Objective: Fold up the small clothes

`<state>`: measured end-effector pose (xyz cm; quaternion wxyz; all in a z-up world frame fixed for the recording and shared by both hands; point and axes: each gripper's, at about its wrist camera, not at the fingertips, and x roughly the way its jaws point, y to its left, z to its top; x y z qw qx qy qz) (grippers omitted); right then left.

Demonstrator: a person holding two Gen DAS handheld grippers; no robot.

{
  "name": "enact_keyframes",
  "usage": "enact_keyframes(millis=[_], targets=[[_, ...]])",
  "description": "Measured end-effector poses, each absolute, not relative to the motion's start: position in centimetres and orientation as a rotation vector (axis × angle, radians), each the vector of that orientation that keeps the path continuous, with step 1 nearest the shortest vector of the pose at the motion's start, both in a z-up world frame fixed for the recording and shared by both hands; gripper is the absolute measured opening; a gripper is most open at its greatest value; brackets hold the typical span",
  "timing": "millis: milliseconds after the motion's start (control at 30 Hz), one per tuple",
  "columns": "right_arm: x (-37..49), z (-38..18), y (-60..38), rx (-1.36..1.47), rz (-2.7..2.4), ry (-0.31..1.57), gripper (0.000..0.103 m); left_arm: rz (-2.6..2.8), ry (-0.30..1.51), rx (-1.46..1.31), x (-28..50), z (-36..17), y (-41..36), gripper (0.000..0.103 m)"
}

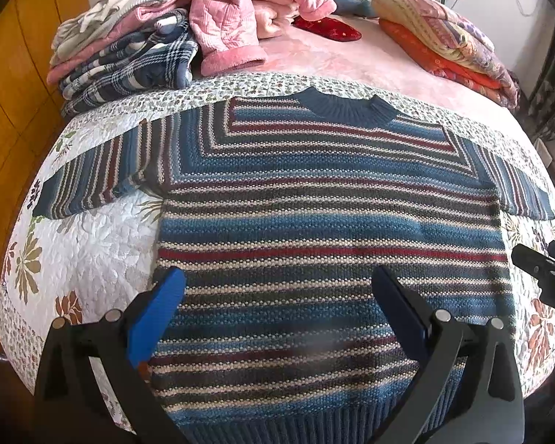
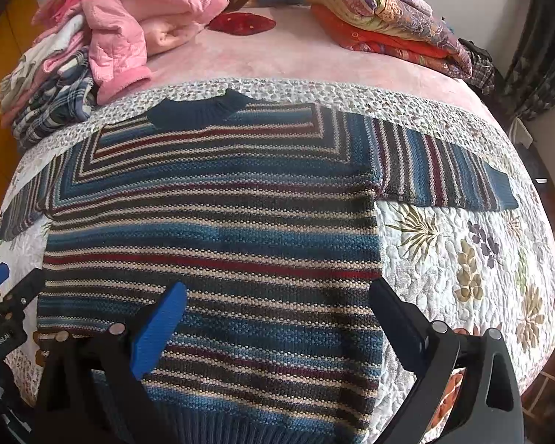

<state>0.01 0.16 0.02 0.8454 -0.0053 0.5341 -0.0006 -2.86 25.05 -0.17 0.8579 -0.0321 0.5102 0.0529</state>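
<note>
A striped knit sweater (image 1: 329, 229) in blue, red, cream and dark grey lies flat and face up on the floral quilt (image 1: 88, 255), collar at the far side, both sleeves spread out. My left gripper (image 1: 277, 288) hovers open over the sweater's lower left part, near the hem, with nothing between its fingers. My right gripper (image 2: 277, 299) stands open over the lower right part of the sweater (image 2: 211, 236), also holding nothing. Each gripper shows at the edge of the other's view: the right one (image 1: 544, 270), the left one (image 2: 3, 296).
At the back left is a heap of pink jackets and plaid clothes (image 1: 159, 29). Folded orange and flowered blankets (image 1: 447, 37) sit at the back right, with a red item (image 1: 329, 27) between them on the pink bedspread (image 1: 351, 63). A wooden wall (image 1: 14, 85) runs along the left.
</note>
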Motion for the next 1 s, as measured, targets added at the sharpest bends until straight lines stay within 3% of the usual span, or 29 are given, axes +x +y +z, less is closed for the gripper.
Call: enact_keyframes(millis=[1000], targets=[[0.08,0.39,0.58,-0.011,0.008,1.120,0.099,0.128,1.052,-0.036,-3.11,-0.01,25.06,0.100]])
